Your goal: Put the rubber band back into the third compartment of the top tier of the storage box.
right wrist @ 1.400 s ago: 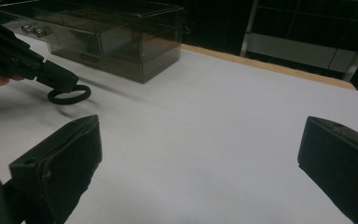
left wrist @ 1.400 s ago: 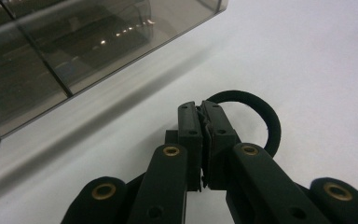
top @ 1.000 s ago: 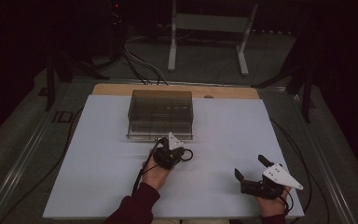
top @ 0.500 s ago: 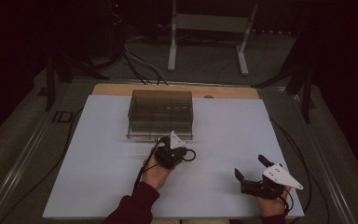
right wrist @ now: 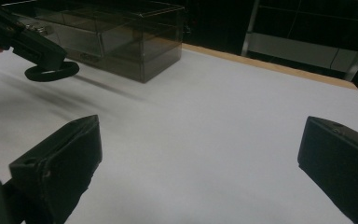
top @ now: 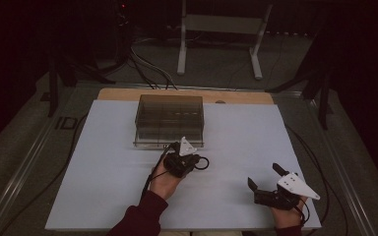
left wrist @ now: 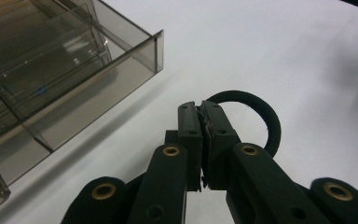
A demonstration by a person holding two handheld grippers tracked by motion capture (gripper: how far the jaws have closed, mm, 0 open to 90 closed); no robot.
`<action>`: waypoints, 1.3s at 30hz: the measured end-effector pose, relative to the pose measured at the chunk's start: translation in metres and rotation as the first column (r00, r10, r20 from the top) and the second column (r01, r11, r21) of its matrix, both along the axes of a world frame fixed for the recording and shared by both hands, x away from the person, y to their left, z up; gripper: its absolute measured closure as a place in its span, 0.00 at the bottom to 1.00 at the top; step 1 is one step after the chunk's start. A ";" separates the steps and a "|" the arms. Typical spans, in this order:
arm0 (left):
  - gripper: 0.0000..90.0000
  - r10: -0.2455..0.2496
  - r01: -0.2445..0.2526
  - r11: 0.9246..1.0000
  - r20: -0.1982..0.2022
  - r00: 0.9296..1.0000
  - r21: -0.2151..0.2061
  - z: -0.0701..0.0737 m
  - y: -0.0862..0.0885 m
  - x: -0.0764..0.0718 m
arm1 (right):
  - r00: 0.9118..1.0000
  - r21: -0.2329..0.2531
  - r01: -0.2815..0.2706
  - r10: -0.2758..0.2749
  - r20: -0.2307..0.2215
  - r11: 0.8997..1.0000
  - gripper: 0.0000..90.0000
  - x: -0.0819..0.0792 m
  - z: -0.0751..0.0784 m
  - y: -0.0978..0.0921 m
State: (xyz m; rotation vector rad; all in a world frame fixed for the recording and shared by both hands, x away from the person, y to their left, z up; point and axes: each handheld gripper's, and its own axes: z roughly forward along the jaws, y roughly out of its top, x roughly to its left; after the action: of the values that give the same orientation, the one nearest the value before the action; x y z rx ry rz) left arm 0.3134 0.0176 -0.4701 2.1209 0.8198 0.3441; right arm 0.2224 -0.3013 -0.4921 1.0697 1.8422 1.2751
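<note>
Now left gripper pinches black hair tie | soft, light, floppy; grip the band | right gripper gapes empty

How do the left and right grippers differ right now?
The left gripper is shut, pinching a black ring; the right gripper is wide open and holds nothing. In the high view, the left one sits close in front of the smoky clear box, while the right one sits apart near the table's right front corner. Both have black jaws.
</note>
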 end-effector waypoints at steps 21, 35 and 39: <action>0.98 -0.010 0.011 1.000 0.028 1.000 -0.022 0.019 0.001 -0.001 | 1.000 -0.002 -0.003 0.003 -0.001 1.000 0.00 0.000 0.000 0.001; 0.98 -0.012 0.013 1.000 0.038 0.999 -0.028 0.028 0.002 0.002 | 1.000 -0.001 -0.004 0.004 -0.004 1.000 0.00 0.000 0.000 0.001; 0.98 -0.012 0.013 1.000 0.043 0.999 -0.027 0.030 0.001 0.004 | 1.000 -0.001 -0.004 0.004 -0.004 1.000 0.00 0.000 0.000 0.001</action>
State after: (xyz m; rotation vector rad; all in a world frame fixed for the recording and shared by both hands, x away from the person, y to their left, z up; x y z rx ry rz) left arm 0.3170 0.0190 -0.4399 2.0860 0.7818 0.3683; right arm 0.2227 -0.3006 -0.4923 1.0691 1.8489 1.2753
